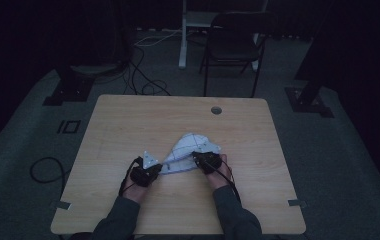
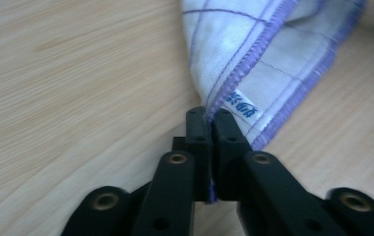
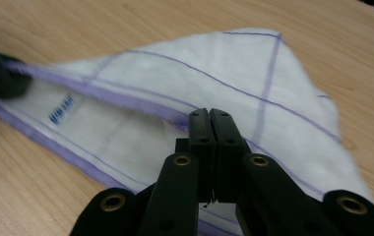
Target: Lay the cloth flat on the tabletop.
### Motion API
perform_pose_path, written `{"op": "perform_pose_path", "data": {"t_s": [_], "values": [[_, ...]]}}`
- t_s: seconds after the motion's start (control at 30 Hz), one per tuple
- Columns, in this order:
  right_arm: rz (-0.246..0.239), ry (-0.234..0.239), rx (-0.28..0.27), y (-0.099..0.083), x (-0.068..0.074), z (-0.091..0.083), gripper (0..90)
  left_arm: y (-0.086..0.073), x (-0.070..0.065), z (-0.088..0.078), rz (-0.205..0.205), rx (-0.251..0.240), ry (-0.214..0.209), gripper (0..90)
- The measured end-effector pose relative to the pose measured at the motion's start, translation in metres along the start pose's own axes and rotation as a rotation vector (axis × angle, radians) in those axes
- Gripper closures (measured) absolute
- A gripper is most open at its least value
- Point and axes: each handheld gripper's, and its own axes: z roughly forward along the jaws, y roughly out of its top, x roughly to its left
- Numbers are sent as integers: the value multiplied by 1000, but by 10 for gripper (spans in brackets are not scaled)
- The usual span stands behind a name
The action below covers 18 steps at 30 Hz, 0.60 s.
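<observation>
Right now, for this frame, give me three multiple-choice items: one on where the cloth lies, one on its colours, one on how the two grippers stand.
1. Where does the cloth lie on the table?
A. at the far left corner
B. near the person's edge, between the two hands
C. over the round hole

2. What colour are the cloth's hem and lines?
A. red
B. green
C. purple

3. How do the left gripper and right gripper stand?
A. both shut on the cloth
B. both open above it
C. one open, one shut

Answers: 1 B, the high view shows it bunched between the hands; 2 C, both gripper views show purple stitching and lines on white; 3 A, each gripper view shows the fingers pressed together with cloth edge pinched between them.
</observation>
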Motion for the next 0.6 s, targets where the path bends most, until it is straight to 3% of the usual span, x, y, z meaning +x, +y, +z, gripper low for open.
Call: {"op": "perform_pose_path", "data": {"t_s": [0.1,0.47,0.5,0.53,0.6], "values": [[8,-14,-2,-2,-6,-3,899,0,17,-8,-50,-9,35,898],[60,-80,-22,-6,-32,-19,900,-2,43,-23,-133,-40,101,899],[75,-99,-31,-6,-43,-24,900,-3,48,-26,-153,-43,104,899],[75,-99,-31,-6,-43,-24,900,-3,48,-26,-153,-43,104,899],[88,-135,-41,-3,-56,-33,900,-4,54,-30,-175,-49,119,899]]}}
